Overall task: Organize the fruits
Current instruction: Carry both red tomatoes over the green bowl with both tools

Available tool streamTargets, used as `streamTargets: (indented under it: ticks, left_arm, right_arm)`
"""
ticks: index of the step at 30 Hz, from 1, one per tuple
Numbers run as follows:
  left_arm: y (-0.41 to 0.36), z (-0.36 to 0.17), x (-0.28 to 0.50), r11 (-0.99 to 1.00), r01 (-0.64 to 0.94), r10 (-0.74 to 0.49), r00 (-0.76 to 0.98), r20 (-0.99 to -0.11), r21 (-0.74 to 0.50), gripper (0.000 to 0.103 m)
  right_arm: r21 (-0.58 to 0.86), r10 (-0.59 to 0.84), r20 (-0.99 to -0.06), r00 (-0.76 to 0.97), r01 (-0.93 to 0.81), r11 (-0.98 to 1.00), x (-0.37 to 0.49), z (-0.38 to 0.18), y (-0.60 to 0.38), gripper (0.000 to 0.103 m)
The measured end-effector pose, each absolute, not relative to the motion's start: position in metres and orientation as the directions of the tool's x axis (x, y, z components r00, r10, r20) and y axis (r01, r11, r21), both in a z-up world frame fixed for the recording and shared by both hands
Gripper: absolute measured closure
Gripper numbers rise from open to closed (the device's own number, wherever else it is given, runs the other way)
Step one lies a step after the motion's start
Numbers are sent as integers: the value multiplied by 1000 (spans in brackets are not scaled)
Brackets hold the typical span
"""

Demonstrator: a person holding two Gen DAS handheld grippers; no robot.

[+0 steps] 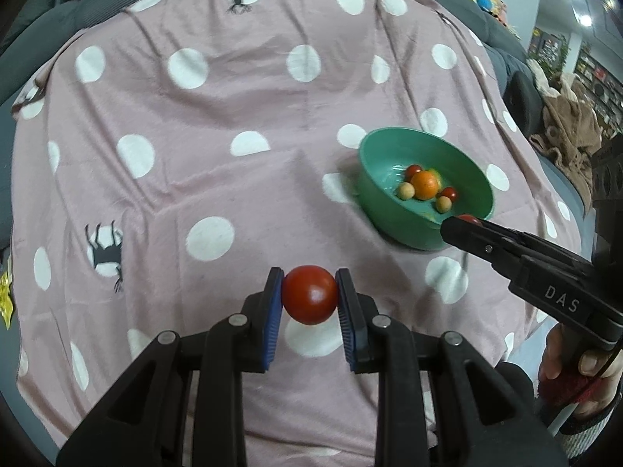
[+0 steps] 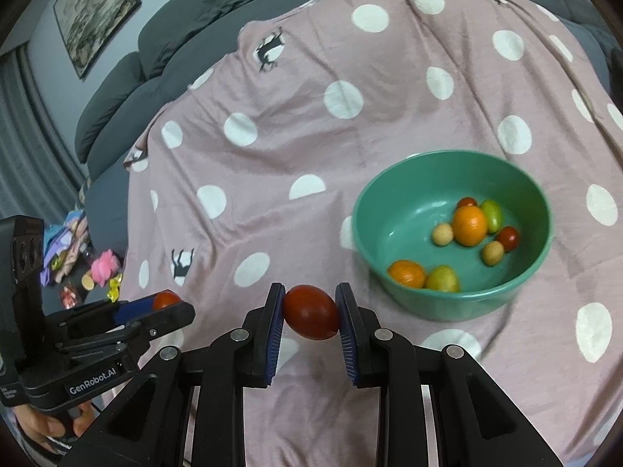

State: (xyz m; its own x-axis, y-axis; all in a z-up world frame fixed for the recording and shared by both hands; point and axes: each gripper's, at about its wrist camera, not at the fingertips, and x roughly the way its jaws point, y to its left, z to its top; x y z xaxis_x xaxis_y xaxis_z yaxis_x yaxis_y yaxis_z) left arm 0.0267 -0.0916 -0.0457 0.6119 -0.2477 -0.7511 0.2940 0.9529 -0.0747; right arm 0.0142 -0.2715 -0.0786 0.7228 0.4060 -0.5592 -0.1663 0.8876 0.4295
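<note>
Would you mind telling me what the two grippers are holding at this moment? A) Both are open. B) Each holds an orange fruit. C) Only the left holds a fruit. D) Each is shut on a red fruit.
D: the left gripper clamps a round red fruit, and the right gripper clamps an oval red fruit, both short of the green bowl.

A soft, matt cloth [image 2: 311,136] with faint creases is seen; the bowl [image 2: 405,303] looks like smooth, slightly glossy plastic, and the tomato [image 1: 309,294] is shiny.

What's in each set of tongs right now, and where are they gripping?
Left tongs pinch a red tomato across its sides; right tongs pinch another red tomato likewise.
</note>
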Motion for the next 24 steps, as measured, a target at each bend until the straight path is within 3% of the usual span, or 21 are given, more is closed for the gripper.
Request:
streamTargets:
  ticks: [24]
  left_arm:
    - [-186, -51, 71, 897, 442, -298, 567, -768, -21, 76]
  right_arm:
    - [472, 331, -537, 776, -49, 880, 28, -90, -340, 74]
